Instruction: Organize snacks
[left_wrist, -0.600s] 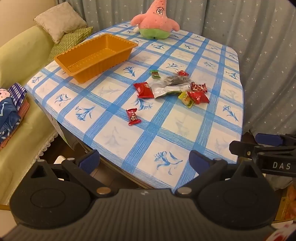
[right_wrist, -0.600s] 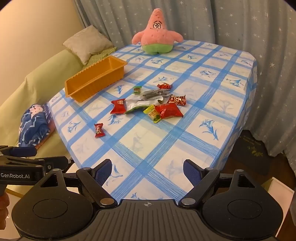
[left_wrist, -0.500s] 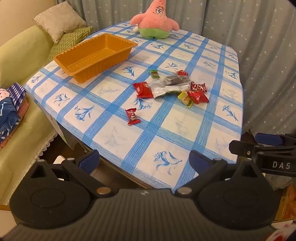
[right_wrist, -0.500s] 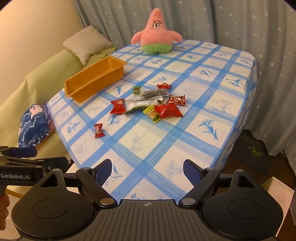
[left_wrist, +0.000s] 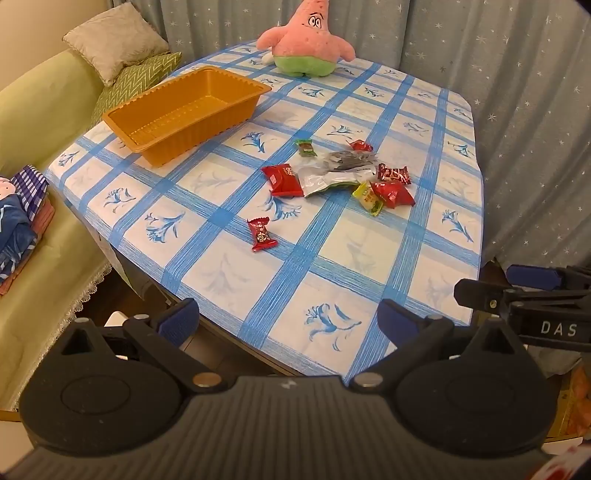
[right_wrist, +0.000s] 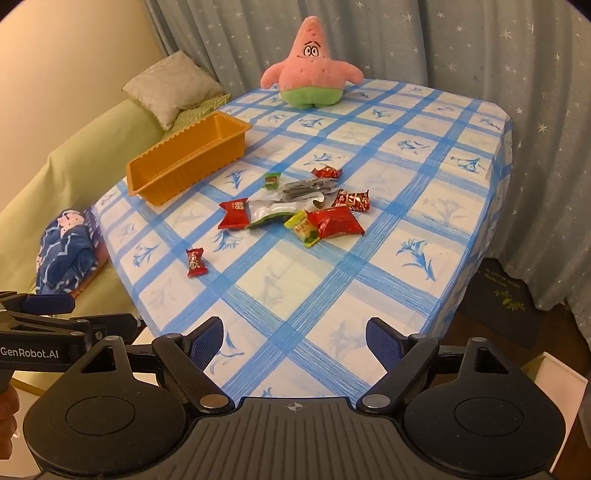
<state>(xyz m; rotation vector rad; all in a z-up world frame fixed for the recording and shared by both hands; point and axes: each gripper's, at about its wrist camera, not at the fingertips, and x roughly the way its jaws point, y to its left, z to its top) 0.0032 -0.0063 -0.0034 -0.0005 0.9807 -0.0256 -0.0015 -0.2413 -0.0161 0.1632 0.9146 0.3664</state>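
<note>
On the blue-checked tablecloth (left_wrist: 229, 236), nothing has shifted since the earlier frames: the snacks (left_wrist: 332, 177) sit clustered mid-table, one red candy (left_wrist: 261, 234) apart toward the near edge, well clear of the orange tray (left_wrist: 147, 147) at the sofa-side edge. Left gripper (left_wrist: 288, 317) and right gripper (right_wrist: 295, 341) both hover spread wide, holding nothing, over the near edge with bare cloth ahead. Only the right view shows a dark floor mat (right_wrist: 498, 295), its print probably leaves.
</note>
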